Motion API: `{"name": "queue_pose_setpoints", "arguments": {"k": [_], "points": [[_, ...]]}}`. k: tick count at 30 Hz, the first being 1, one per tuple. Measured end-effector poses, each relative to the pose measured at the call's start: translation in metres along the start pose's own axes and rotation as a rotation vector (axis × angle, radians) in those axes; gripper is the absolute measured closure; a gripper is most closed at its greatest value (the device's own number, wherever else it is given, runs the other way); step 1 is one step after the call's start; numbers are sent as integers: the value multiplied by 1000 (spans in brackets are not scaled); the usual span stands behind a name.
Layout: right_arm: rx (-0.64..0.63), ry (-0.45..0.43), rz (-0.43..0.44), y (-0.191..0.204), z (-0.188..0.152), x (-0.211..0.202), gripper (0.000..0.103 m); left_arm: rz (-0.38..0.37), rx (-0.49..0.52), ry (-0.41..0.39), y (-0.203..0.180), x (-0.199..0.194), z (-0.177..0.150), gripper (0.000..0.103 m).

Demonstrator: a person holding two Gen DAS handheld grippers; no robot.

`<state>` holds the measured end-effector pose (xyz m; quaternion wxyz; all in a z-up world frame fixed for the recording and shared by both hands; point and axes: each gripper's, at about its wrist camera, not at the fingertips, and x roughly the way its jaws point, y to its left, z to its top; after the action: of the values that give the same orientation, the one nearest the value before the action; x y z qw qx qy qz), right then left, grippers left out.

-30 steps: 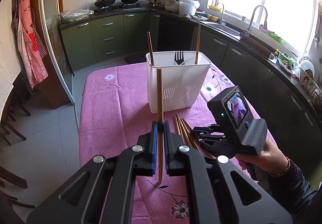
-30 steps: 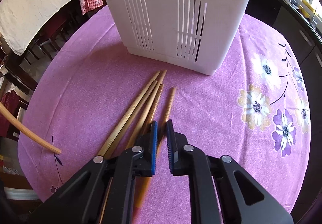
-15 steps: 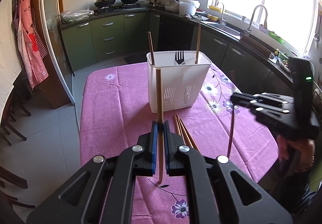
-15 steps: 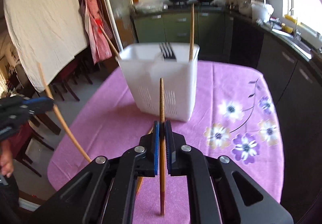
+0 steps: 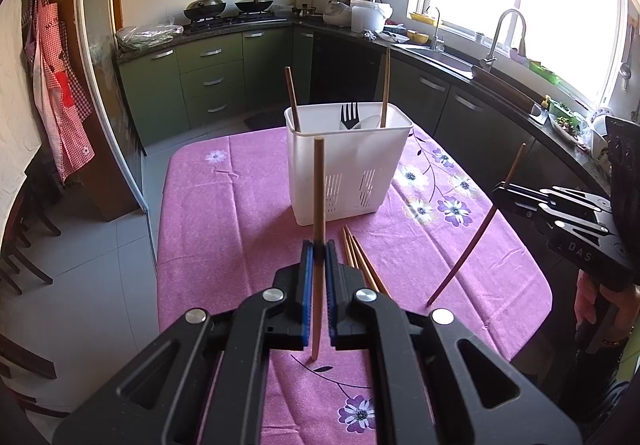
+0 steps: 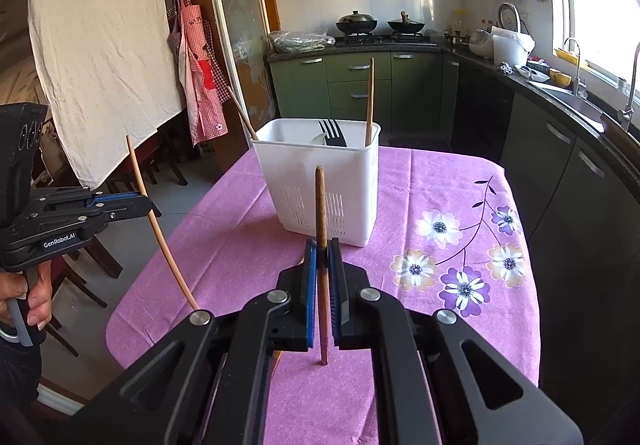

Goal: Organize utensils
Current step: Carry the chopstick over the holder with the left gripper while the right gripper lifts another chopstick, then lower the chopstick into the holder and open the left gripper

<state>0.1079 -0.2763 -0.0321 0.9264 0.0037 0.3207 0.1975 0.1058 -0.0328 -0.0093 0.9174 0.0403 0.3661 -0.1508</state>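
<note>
**Both tongs clamped on a chopstick each**

Our left tongs [image 5: 316,257] were closed on a chopstick [image 5: 318,205] standing nearly upright at frame centre. Our right tongs [image 6: 322,257] gripped a darker chopstick [image 6: 322,229] the same way; in the left view it slanted at the right edge. Beyond, at mid-frame, the white utensil holder [image 5: 344,181] stood on the pink floral tabletop [image 5: 224,213], holding a black fork [image 5: 349,115] and two upright chopsticks. Loose chopsticks [image 5: 356,257] lay on the cloth just below the holder.
</note>
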Motion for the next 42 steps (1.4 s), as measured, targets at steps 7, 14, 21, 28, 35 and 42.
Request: {"name": "queue_pose_setpoints", "arguments": {"k": [7,14,21,28,35,42], "points": [[-1,1,-2,-1,0,1,96,-35,10,-23,-3,-11,12,97],[0,2,1,-2,1,0,96,-65,62,-89,-19,-29,60,97],[5,3,9,-6,1,3,96,-68,78,-180,-32,-49,127,97],[19,1,13,-15,1,4,96,-41,80,-249,-37,-52,176,97],[11,5,25,-14,0,6,96,-2,70,-265,-34,-28,199,97],[13,5,28,-16,1,6,96,11,56,-150,-21,23,185,97]]}}
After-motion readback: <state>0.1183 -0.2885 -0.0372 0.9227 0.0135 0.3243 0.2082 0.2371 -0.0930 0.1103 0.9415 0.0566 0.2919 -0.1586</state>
